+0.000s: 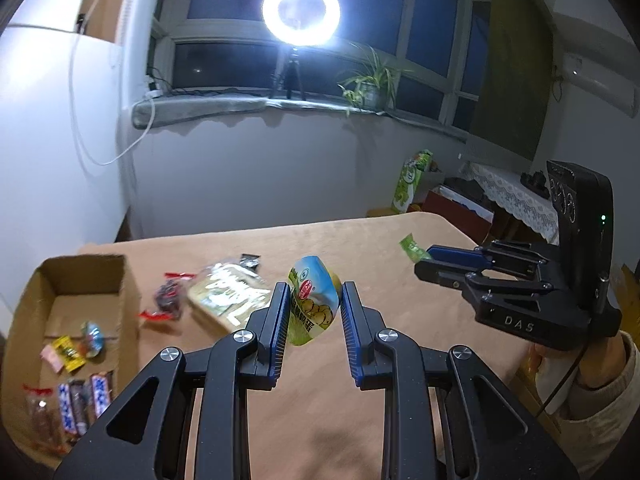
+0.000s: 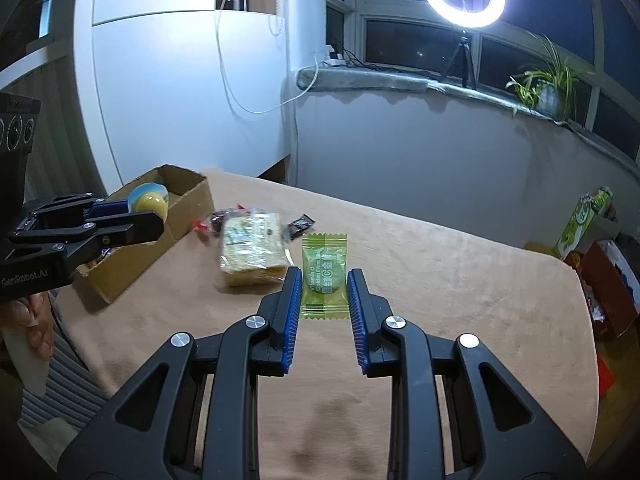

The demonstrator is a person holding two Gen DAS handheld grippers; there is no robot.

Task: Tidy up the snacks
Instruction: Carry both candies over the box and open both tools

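My left gripper (image 1: 314, 294) is shut on a yellow and blue snack pouch (image 1: 314, 300), held above the tan table (image 1: 360, 380). In the right wrist view the same left gripper (image 2: 154, 220) hovers over the cardboard box (image 2: 184, 208) with the pouch (image 2: 148, 200) in it. My right gripper (image 2: 324, 282) is shut on a green wrapped candy (image 2: 324, 276), also lifted off the table; in the left wrist view that right gripper (image 1: 430, 258) is at the right with the green candy (image 1: 414, 248) sticking out. The box (image 1: 96, 276) at the left holds several snacks (image 1: 72, 376).
On the table lie a pale cracker pack (image 1: 228, 292), a red-ended dark candy (image 1: 166, 294) and a small black packet (image 1: 250, 260). A ring light (image 1: 301, 10) and a potted plant (image 1: 372, 84) stand on the windowsill. Boxes and a green carton (image 1: 412, 184) sit beyond the table's right edge.
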